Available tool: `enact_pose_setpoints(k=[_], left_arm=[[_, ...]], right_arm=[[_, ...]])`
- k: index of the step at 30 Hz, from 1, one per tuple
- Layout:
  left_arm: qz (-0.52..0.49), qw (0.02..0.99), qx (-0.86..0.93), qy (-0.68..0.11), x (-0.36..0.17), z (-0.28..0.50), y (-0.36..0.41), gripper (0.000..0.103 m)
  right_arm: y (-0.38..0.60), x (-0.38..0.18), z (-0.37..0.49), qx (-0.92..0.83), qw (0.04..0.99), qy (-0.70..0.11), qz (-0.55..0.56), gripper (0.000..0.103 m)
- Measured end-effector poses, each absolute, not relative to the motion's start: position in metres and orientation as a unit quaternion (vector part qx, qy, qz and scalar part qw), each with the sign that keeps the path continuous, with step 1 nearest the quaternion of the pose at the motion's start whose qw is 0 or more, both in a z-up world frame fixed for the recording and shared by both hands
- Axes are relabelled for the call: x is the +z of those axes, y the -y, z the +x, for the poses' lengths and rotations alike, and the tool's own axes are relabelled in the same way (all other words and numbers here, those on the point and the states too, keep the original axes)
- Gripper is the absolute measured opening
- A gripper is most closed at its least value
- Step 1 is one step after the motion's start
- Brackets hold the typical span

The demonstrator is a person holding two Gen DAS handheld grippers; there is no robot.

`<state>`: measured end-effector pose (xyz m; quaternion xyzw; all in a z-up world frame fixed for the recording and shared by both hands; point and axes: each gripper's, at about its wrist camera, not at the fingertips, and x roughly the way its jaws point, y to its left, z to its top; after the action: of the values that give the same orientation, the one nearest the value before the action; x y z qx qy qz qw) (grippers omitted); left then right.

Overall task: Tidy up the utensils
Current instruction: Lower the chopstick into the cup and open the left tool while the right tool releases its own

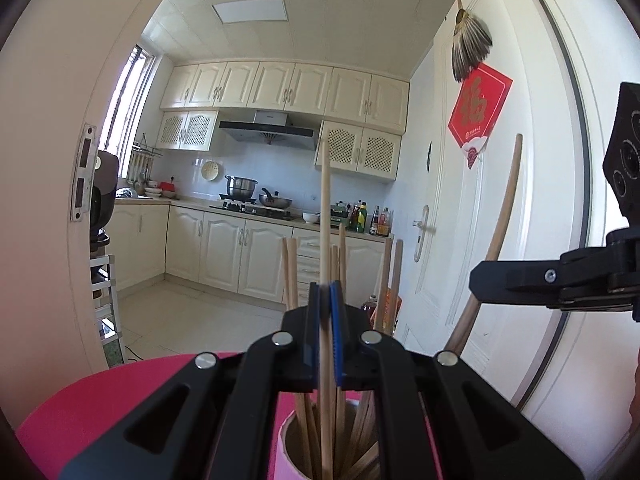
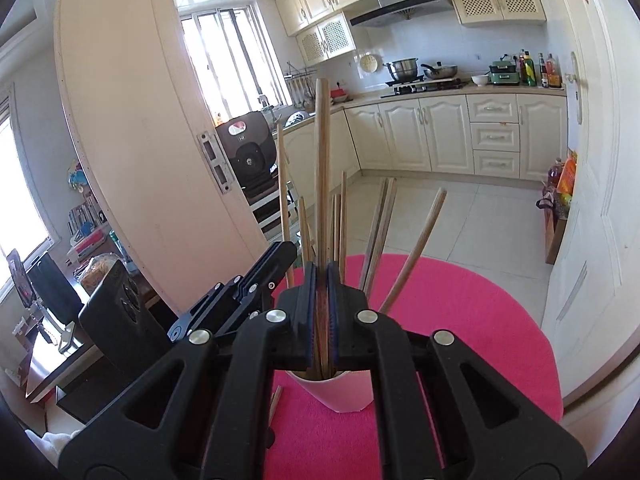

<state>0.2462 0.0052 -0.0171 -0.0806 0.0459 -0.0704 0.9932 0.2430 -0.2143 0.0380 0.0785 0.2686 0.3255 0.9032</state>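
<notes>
cup: we see a white cup, smooth-walled and tapering toward its base, standing upright on the pink mat; in the left wrist view only its round rim shows, below the gripper.
mat: a round, bright pink mat with a fuzzy, felt-like surface covers the table top.
chopsticks in the cup: a bundle of pale wooden chopsticks, thin and straight, stands in the cup and fans outward; one thicker round stick leans far to the right.
loose stick: one short wooden piece lies on the mat just left of the cup.
left gripper: we find the left gripper, black plastic with blue pads, closed on a single chopstick that stands upright, its lower end inside the cup.
right gripper: the right gripper, of the same build, is clamped on a thicker, darker-grained wooden stick, held upright above the cup's mouth.
relation: the two grippers sit near each other over the cup, the left one at the right one's left.
background: cream panelled kitchen cabinets and a glossy tiled floor.
</notes>
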Motion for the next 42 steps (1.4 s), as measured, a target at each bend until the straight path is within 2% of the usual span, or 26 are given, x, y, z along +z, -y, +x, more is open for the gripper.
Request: enact_pose_setpoints(k=[14, 15, 17, 30, 34, 36, 40, 42], left_arm=[[-0.078, 0.989, -0.083, -0.092, -0.028, 0.231, -0.014, 0.007], [-0.079, 0.989, -0.082, -0.096, -0.027, 0.231, -0.015, 0.009], [-0.085, 0.988, -0.082, -0.102, -0.024, 0.229, -0.017, 0.026], [-0.081, 0.985, -0.090, -0.121, -0.011, 0.204, -0.022, 0.041], [-0.079, 0.985, -0.090, -0.123, -0.006, 0.194, -0.024, 0.049], [-0.079, 0.985, -0.089, -0.125, -0.004, 0.189, -0.024, 0.051], [-0.081, 0.985, -0.088, -0.127, 0.002, 0.177, -0.027, 0.054], [-0.085, 0.985, -0.088, -0.125, 0.006, 0.170, -0.030, 0.054]], right_arm=[[0.201, 0.023, 0.246, 0.316, 0.899, -0.294, 0.071, 0.006], [0.201, 0.022, 0.247, 0.316, 0.899, -0.296, 0.072, 0.006], [0.199, 0.020, 0.248, 0.312, 0.899, -0.298, 0.071, 0.006], [0.188, 0.007, 0.245, 0.299, 0.897, -0.317, 0.075, 0.007], [0.188, 0.009, 0.239, 0.293, 0.899, -0.318, 0.075, 0.009], [0.188, 0.011, 0.235, 0.291, 0.900, -0.317, 0.075, 0.018], [0.189, 0.017, 0.225, 0.292, 0.901, -0.311, 0.076, 0.029], [0.192, 0.022, 0.218, 0.284, 0.907, -0.303, 0.077, 0.047]])
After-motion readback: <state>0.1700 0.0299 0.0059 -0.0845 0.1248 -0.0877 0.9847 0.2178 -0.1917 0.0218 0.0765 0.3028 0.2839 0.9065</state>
